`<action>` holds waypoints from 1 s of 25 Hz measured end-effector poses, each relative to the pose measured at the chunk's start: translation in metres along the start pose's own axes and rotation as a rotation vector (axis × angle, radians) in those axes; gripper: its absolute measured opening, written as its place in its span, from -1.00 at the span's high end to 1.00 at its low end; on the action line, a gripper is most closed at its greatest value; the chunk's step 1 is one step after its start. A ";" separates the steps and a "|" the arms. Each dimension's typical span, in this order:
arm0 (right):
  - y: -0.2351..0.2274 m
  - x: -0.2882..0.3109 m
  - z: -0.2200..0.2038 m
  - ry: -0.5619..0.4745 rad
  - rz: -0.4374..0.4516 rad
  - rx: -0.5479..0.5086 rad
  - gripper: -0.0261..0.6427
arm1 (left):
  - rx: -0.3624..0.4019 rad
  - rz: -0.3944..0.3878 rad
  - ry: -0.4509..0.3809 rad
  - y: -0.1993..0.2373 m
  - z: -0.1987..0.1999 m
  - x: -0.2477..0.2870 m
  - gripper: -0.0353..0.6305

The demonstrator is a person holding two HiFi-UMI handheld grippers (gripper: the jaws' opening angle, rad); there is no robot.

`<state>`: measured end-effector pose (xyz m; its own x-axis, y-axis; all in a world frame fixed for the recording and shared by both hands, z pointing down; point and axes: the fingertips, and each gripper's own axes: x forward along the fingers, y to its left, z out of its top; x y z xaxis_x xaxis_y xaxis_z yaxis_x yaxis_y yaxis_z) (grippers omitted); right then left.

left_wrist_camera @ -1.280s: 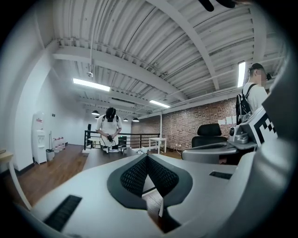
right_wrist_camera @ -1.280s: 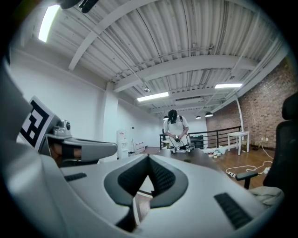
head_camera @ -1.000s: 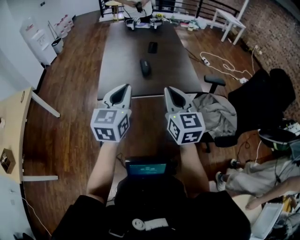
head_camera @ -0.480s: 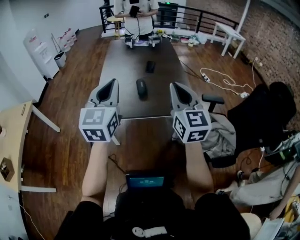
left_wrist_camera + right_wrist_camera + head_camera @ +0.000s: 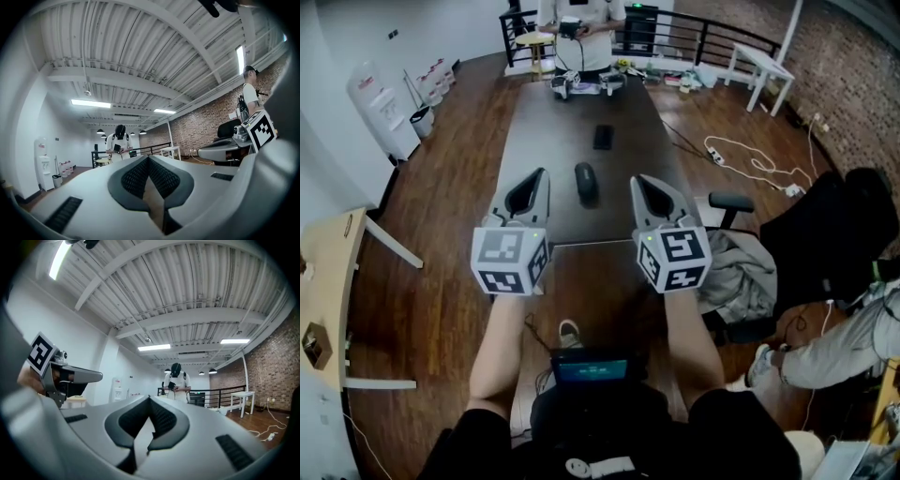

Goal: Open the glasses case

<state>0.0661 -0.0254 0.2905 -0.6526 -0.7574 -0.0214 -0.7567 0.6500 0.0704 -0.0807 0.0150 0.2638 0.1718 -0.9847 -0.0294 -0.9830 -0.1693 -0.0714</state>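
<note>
Ahead, glasses case [image 5: 586, 183] (person [image 5: 581, 36] beyond table [image 5: 542, 122])

The left forearm [image 5: 499, 342] and right forearm [image 5: 691, 342] reach forward side by side. The left gripper [image 5: 538, 180] and right gripper [image 5: 637, 183] point level toward the far end, apart, with the jaws of each closed together and empty.

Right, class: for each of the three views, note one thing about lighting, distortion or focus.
Head view: wide-angle bend, so the walls curve, and the dark glasses case barely stands out on the dark table. Left gripper view: fisheye circle with black corners, strip light blown white. Right gripper view: same fisheye, ceiling lamp glaring.
</note>
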 end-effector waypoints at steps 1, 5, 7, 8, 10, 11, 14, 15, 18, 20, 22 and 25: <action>0.001 0.005 -0.003 0.006 0.003 0.004 0.88 | -0.003 -0.001 0.001 0.003 -0.002 0.003 0.89; -0.002 0.026 -0.016 0.028 0.001 0.011 0.88 | -0.026 -0.015 0.011 0.013 -0.016 0.026 0.89; -0.007 0.036 -0.022 0.040 -0.001 0.015 0.88 | -0.039 -0.023 0.019 0.017 -0.024 0.038 0.89; -0.009 0.042 -0.025 0.045 -0.001 0.019 0.88 | -0.041 -0.024 0.024 0.019 -0.027 0.044 0.89; -0.014 0.055 -0.031 0.052 -0.005 0.025 0.88 | -0.031 -0.022 0.032 0.026 -0.033 0.058 0.89; -0.017 0.062 -0.034 0.057 -0.007 0.027 0.88 | -0.027 -0.021 0.037 0.030 -0.037 0.065 0.89; -0.020 0.087 -0.048 0.080 -0.003 0.037 0.88 | -0.032 -0.030 0.050 0.043 -0.048 0.087 0.89; -0.021 0.096 -0.052 0.088 0.000 0.039 0.88 | -0.032 -0.034 0.057 0.047 -0.052 0.094 0.89; -0.027 0.122 -0.059 0.104 0.000 0.044 0.88 | -0.036 -0.050 0.077 0.058 -0.063 0.117 0.89; -0.032 0.137 -0.062 0.115 -0.005 0.043 0.88 | -0.044 -0.058 0.087 0.066 -0.068 0.131 0.89; -0.036 0.149 -0.065 0.130 -0.010 0.045 0.88 | -0.056 -0.062 0.092 0.077 -0.071 0.143 0.89; -0.040 0.163 -0.068 0.149 -0.023 0.044 0.88 | -0.072 -0.070 0.098 0.089 -0.075 0.156 0.89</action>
<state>-0.0073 -0.1796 0.3517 -0.6241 -0.7711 0.1258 -0.7748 0.6316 0.0282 -0.1465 -0.1569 0.3272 0.2361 -0.9691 0.0710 -0.9716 -0.2366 0.0015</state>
